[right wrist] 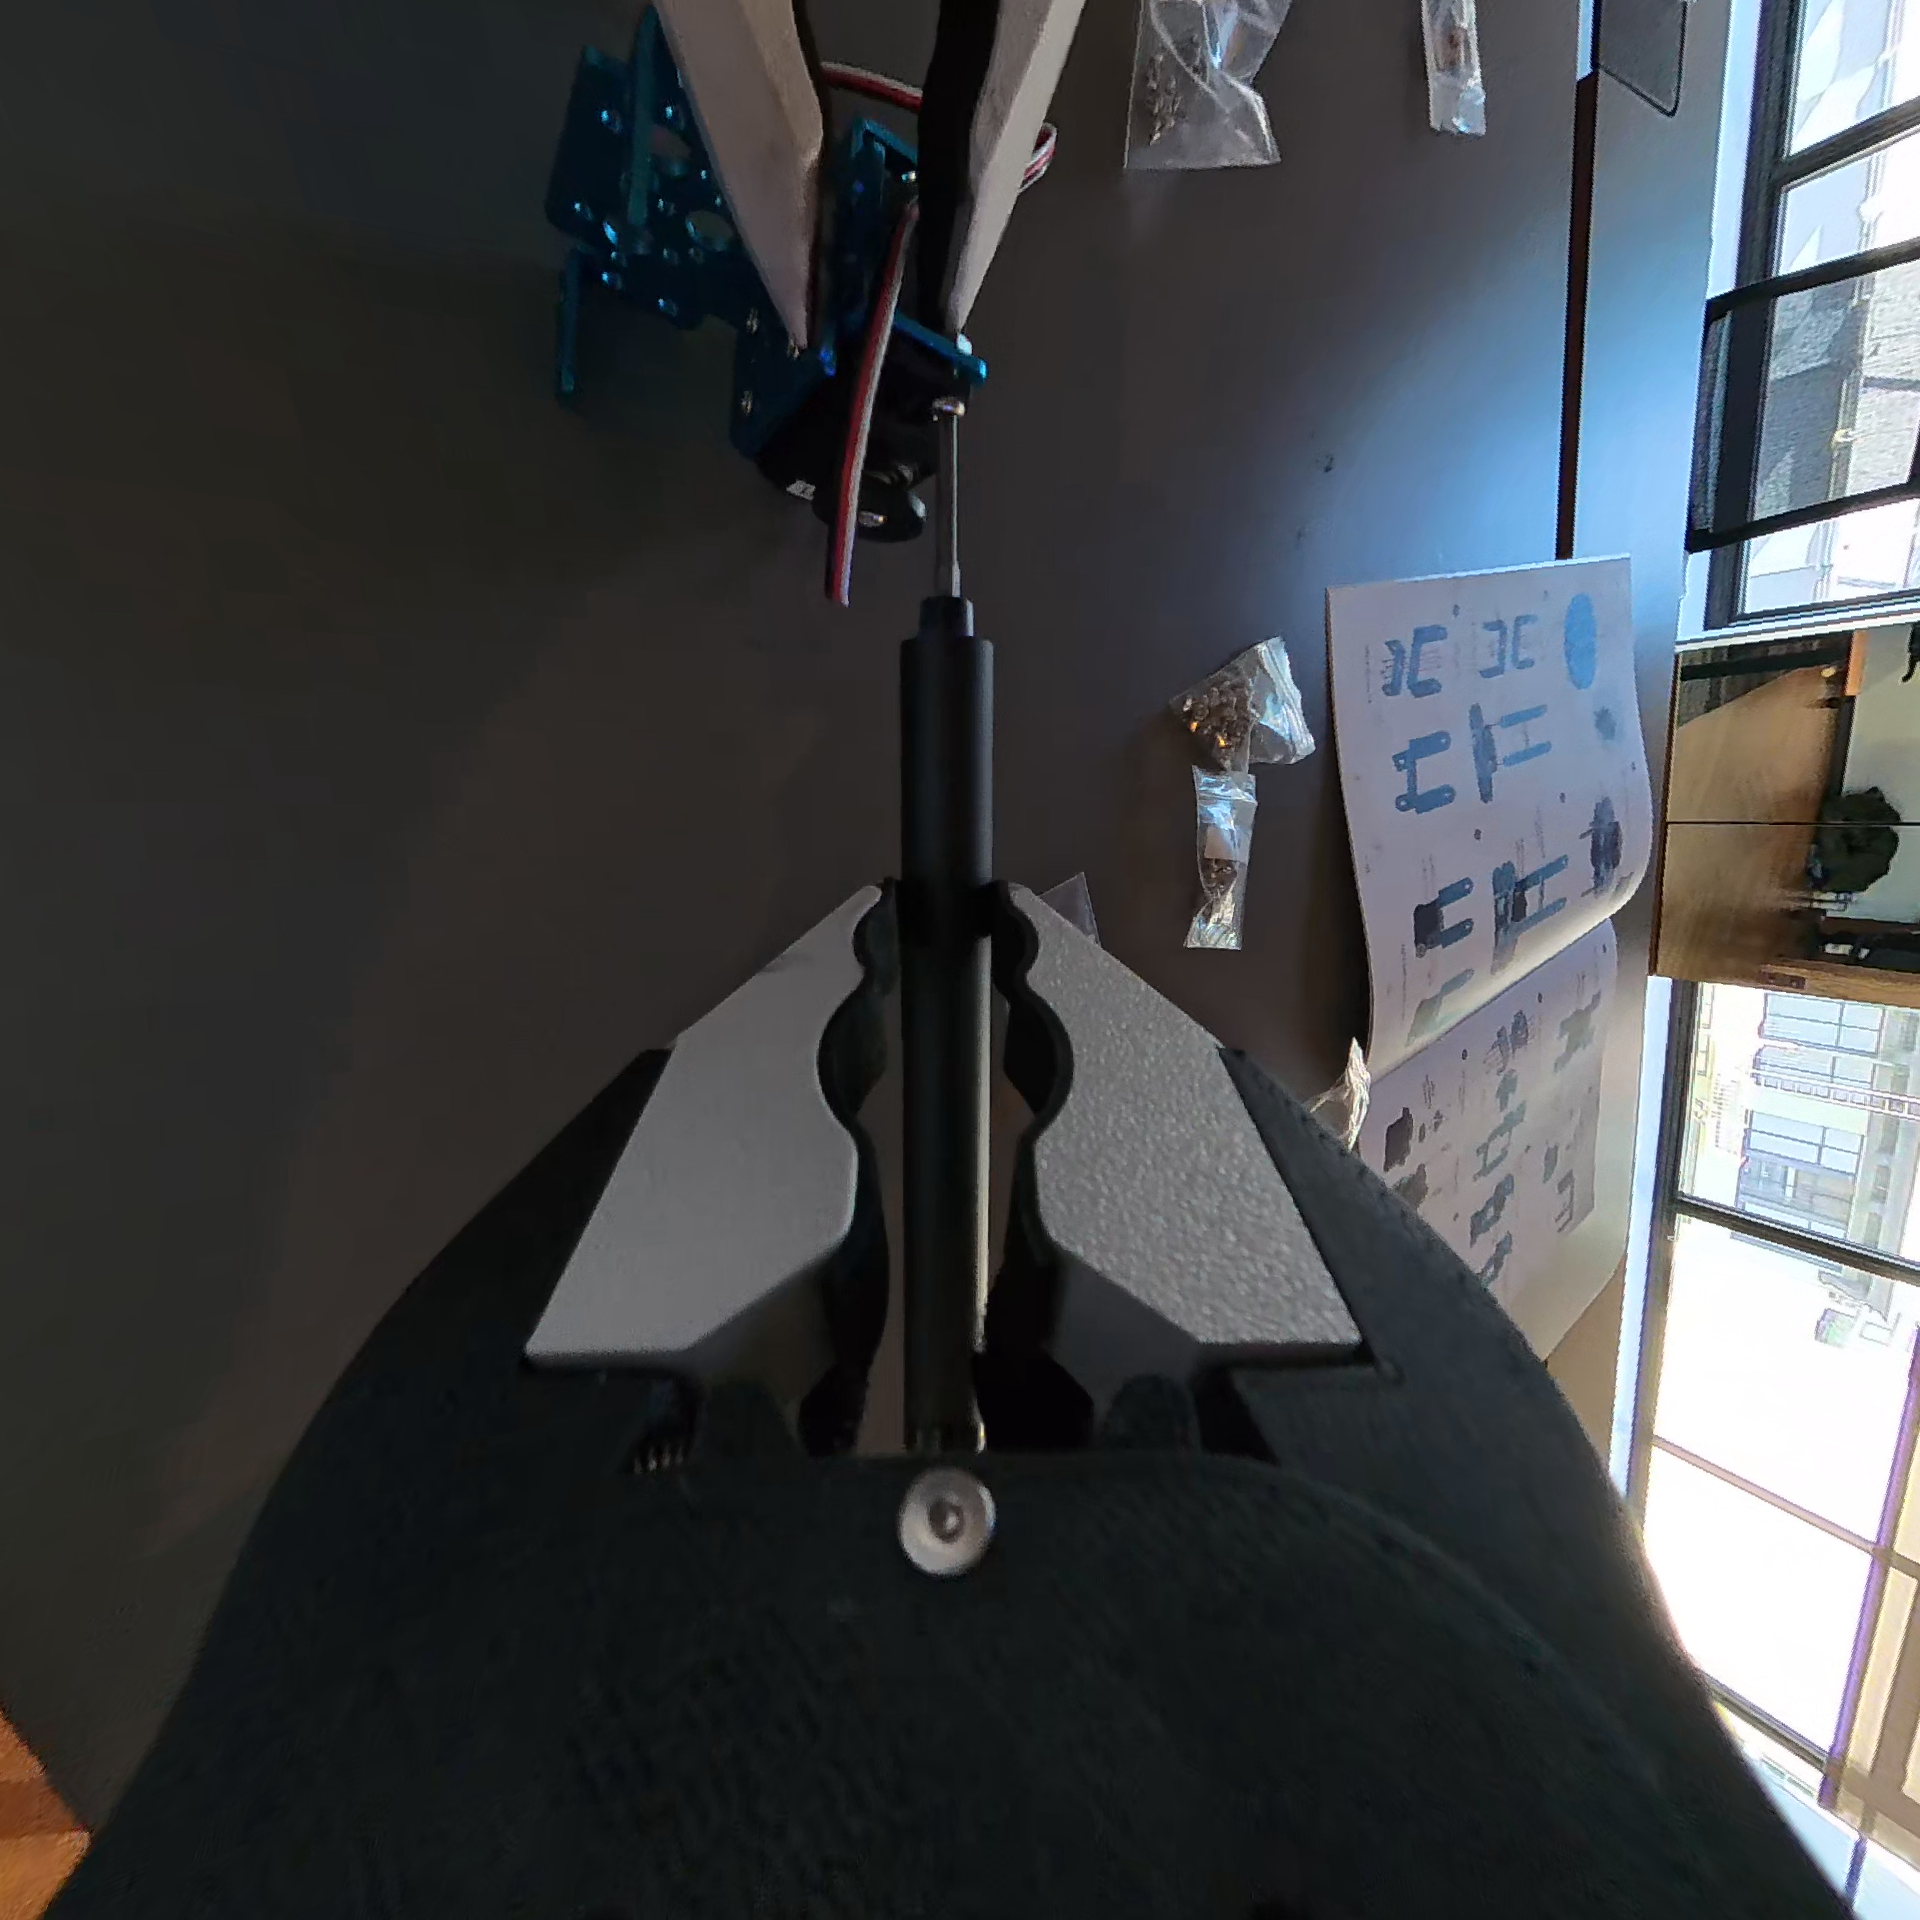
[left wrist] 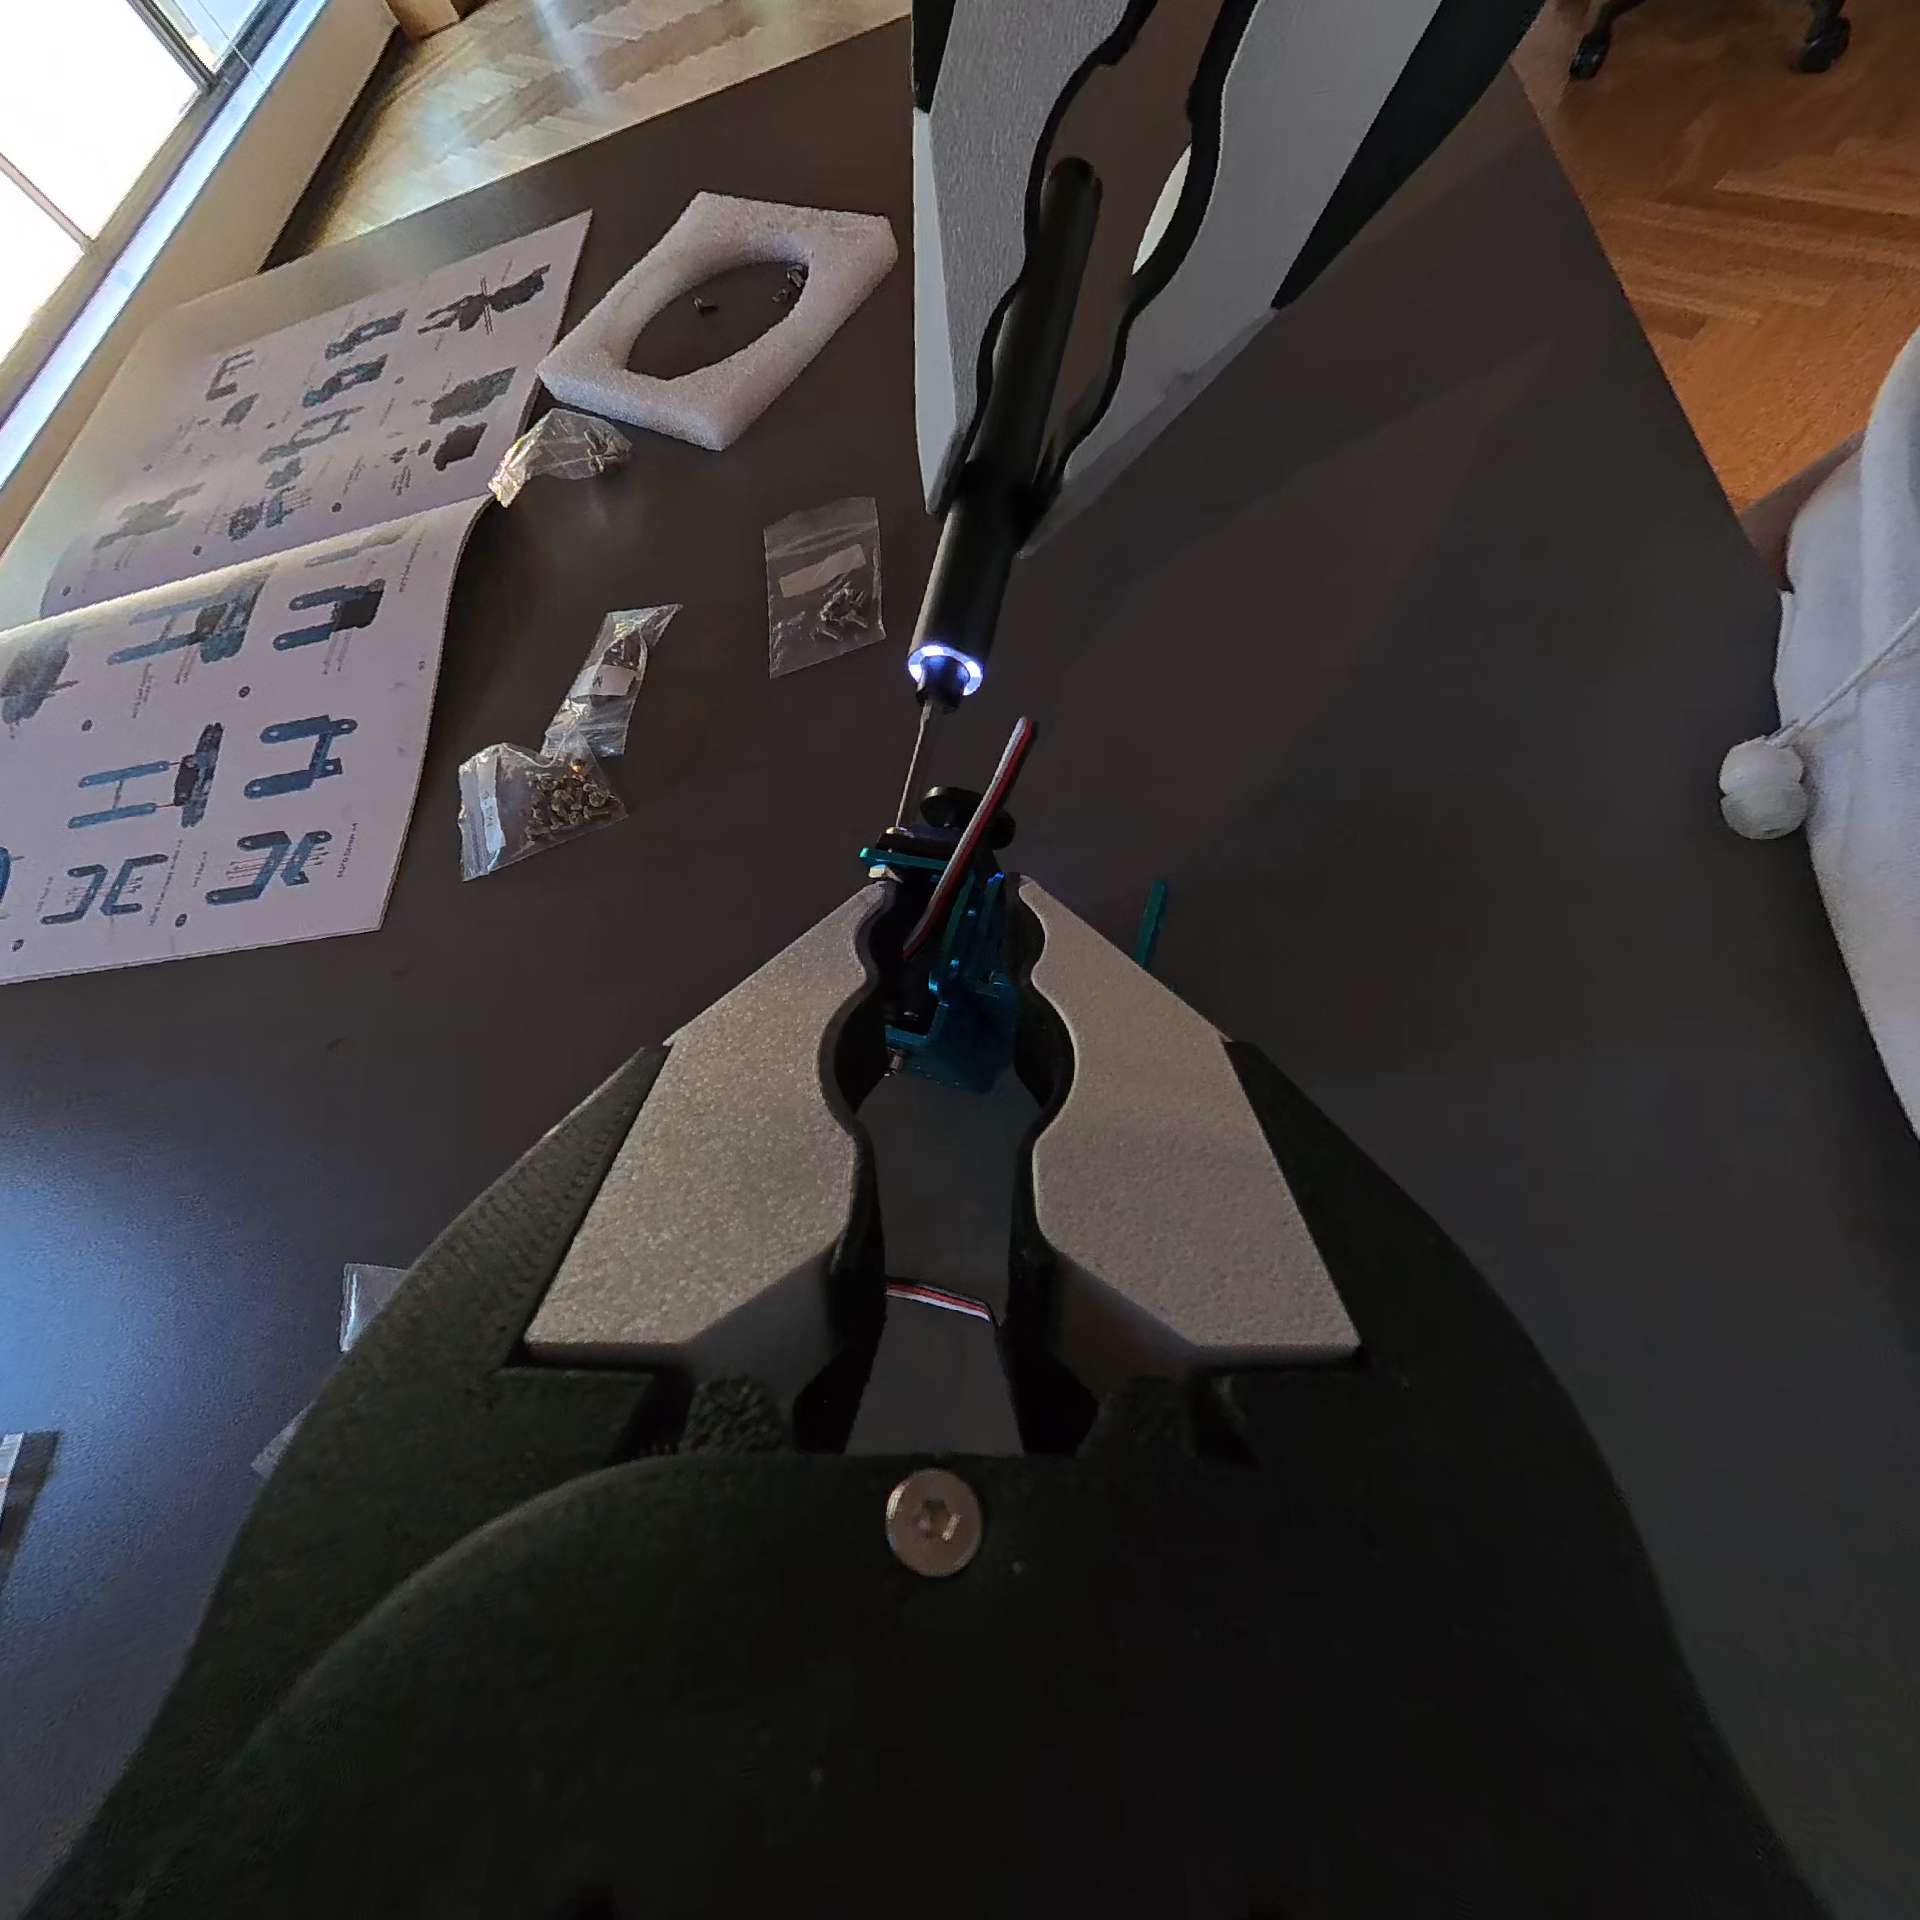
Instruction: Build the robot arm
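Only the left wrist view shows the white foam frame (left wrist: 727,312) at upper centre and the lit ring on the electric screwdriver (left wrist: 971,582); only the right wrist view shows windows along its right edge. The left gripper (left wrist: 948,914) pinches the blue metal bracket assembly (left wrist: 951,997) at frame centre. The right gripper (right wrist: 940,904) clamps the screwdriver's barrel, its bit touching a screw (right wrist: 948,409) on the assembly. Screw bags (left wrist: 540,805) and an open manual (left wrist: 239,665) lie on the dark table (left wrist: 1403,935).
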